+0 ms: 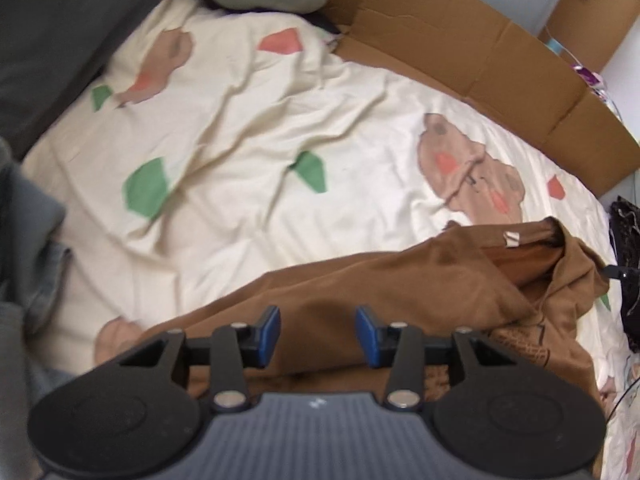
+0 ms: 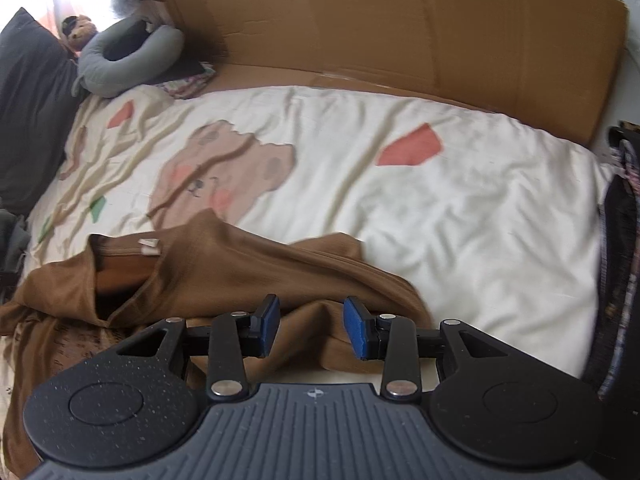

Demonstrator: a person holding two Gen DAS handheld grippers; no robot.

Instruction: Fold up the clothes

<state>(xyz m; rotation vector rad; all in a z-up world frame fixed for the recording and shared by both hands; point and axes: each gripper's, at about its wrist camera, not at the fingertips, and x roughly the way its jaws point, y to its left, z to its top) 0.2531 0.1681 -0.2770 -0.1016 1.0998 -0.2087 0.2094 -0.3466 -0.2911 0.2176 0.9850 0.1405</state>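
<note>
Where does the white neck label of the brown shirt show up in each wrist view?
Left wrist view: the white neck label sits right of centre, on the collar of the brown shirt.
Right wrist view: the label sits left of centre, on the collar.
Shared landmark: the bear print on the sheet, just beyond the collar.

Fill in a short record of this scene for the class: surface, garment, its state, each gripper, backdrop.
surface: cream bedsheet with bear print
garment: brown cotton T-shirt, white neck label showing
state: crumpled, not yet folded, lying at the near edge
left gripper: open, above the shirt, nothing between the pads
right gripper: open, above the shirt, holding nothing
backdrop: flattened brown cardboard sheet along the far side
</note>
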